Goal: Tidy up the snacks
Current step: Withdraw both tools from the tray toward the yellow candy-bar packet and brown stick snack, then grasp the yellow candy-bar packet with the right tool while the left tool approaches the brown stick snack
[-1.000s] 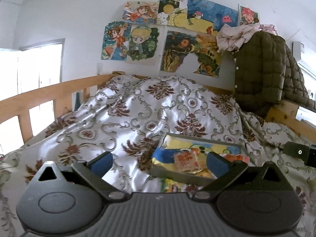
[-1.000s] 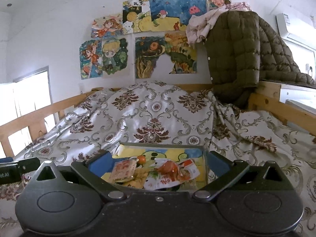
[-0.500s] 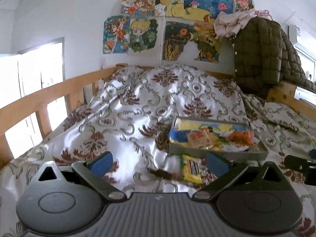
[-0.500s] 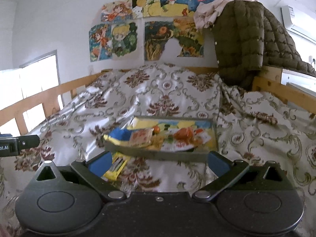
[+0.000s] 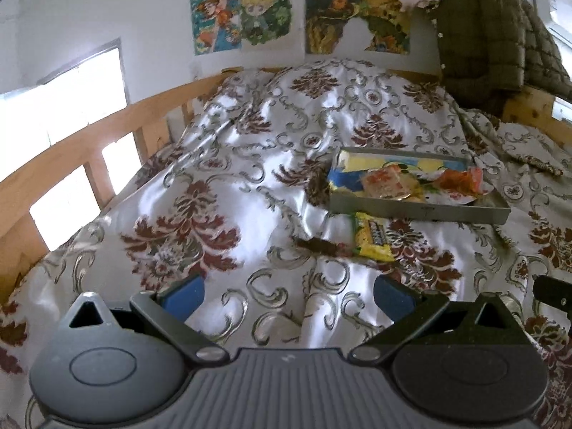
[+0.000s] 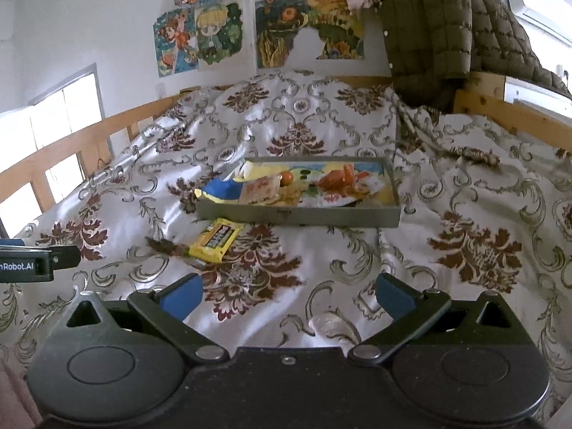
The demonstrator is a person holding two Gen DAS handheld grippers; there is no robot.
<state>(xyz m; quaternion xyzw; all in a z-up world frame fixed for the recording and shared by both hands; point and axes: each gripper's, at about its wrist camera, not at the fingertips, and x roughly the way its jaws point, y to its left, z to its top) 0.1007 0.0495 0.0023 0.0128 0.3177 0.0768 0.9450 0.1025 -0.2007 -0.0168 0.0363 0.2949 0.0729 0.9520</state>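
A bed [image 6: 464, 214] draped in a shiny damask-patterned cover fills both views, and on it sits a shallow grey tray [image 6: 296, 216] already holding several snack packets: a blue-and-yellow bag, a clear-wrapped pink one and an orange-red wrapper. Over the last second both tools have drawn back and risen, so the tray that sat right between their fingers a moment ago now lies well ahead. That retreat has uncovered a yellow snack bar [image 6: 214, 240] lying on the cover just in front of the tray's near wall, with a thin dark brown stick [image 6: 166, 246] touching its left end. The left tool [image 5: 289, 295] has its jaws spread wide with nothing between them, as does the right tool [image 6: 289, 295]. The pull-back likely marks one placement done, with the yellow bar and the brown stick still to go in.
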